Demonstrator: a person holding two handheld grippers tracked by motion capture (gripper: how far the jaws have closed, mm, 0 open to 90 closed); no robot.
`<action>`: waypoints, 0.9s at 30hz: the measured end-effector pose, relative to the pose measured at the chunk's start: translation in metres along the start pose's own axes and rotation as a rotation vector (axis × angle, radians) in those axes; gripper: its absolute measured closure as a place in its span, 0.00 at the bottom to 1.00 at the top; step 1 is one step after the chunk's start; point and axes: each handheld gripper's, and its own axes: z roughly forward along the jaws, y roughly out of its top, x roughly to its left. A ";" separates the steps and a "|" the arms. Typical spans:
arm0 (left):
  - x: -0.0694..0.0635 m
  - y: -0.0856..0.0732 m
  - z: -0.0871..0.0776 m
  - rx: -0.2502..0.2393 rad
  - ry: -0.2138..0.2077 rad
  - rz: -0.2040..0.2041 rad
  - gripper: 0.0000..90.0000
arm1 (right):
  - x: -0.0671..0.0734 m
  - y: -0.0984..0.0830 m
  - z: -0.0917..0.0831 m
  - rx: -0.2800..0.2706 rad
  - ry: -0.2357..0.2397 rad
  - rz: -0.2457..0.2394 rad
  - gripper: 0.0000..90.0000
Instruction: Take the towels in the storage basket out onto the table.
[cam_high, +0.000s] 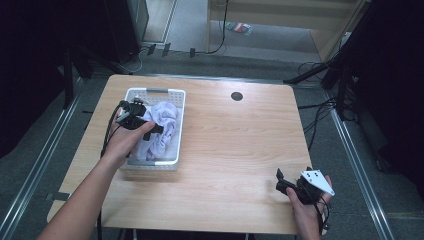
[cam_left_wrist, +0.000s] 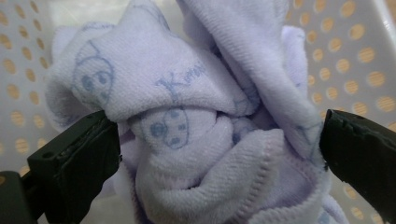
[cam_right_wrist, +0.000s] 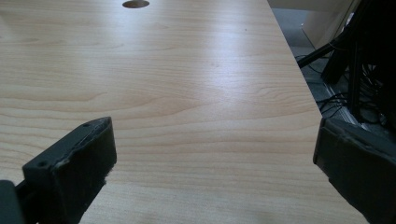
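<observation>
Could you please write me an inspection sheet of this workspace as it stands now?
Surface: light wooden table, with a round dark hole near its far edge.
Job's things: white perforated basket at the table's left, holding a crumpled pale lilac cloth with blue printed figures.
Clutter: nothing seen on the table.
Grippers: left tool over the basket, jaws open on either side of the cloth; right tool at the near right corner, jaws open over bare wood.
Cables: a black cable trails from the left tool; more lie on the floor to the right.
Surroundings: grey floor, dark stands, a wooden unit beyond the table.
</observation>
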 end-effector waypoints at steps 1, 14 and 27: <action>-0.002 0.002 0.003 0.016 0.016 0.005 0.00 | 0.000 0.000 0.000 0.000 0.001 0.000 0.00; -0.011 0.004 0.050 0.190 0.078 0.005 0.00 | 0.001 0.000 0.000 0.002 0.003 -0.013 0.00; -0.011 0.002 0.060 0.219 0.075 0.005 0.02 | 0.001 -0.001 0.001 0.003 0.004 -0.015 0.00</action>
